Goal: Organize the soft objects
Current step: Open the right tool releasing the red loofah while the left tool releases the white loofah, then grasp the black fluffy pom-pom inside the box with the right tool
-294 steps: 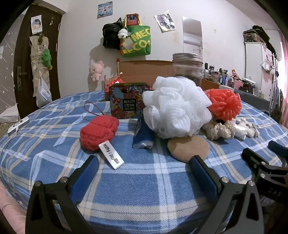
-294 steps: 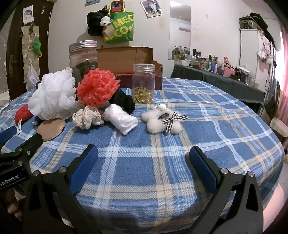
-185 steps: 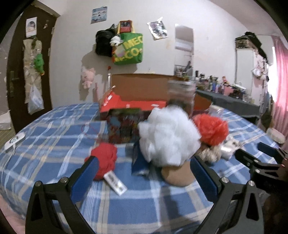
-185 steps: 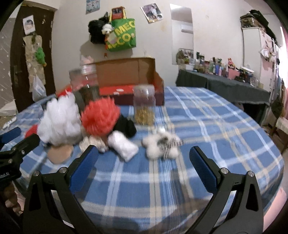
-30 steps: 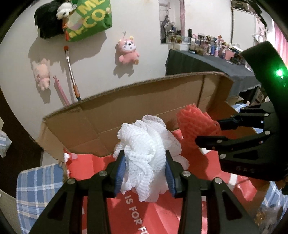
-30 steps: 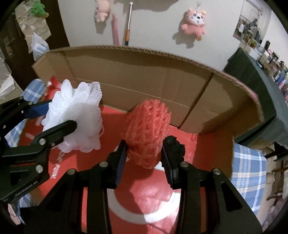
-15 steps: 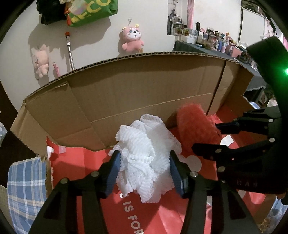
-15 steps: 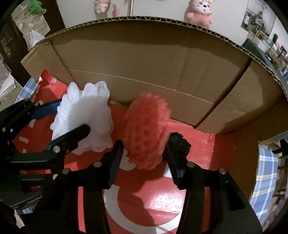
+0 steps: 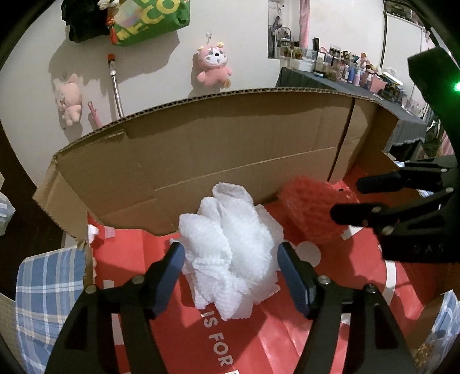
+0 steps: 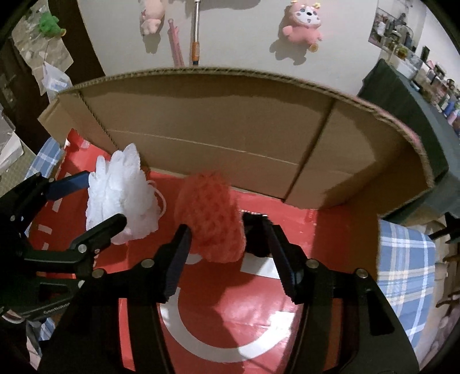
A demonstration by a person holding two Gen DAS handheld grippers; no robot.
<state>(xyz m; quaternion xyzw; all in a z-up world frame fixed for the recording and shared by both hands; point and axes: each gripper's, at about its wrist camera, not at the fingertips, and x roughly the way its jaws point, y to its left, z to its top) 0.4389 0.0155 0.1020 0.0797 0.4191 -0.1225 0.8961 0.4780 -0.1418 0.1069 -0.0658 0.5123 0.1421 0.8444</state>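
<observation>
From the left wrist view, the left hand-held gripper [image 9: 230,259] has its two blue-padded fingers spread on either side of a white bath puff [image 9: 230,256]. The puff fills the gap between them and touches or nearly touches both pads, though it looks loose rather than squeezed. It sits on the red floor of a cardboard box [image 9: 201,161], near the box's far brown wall. To the right lies a red bath puff [image 9: 310,213], also on the red floor and close to the far wall. The right hand-held gripper [image 9: 356,198] reaches in from the right edge, its black fingers [image 9: 353,214] around that red puff. A blue plaid cloth [image 9: 43,293] shows outside the box at the left. On the wall behind hang a pink plush toy [image 9: 212,67] and a green bag [image 9: 149,20].

From the right wrist view, the right hand-held gripper [image 10: 227,233] is spread, with the red bath puff [image 10: 210,215] between its fingers; the picture is blurred there, so contact with the pads cannot be told. A black soft thing [image 10: 256,230] sits just beside the right finger. To the left, the white bath puff [image 10: 120,195] rests on the red floor between the fingers of the left hand-held gripper [image 10: 95,201]. The cardboard box [image 10: 230,129] wall stands right behind both puffs, and the plaid cloth [image 10: 402,273] shows at the right.
</observation>
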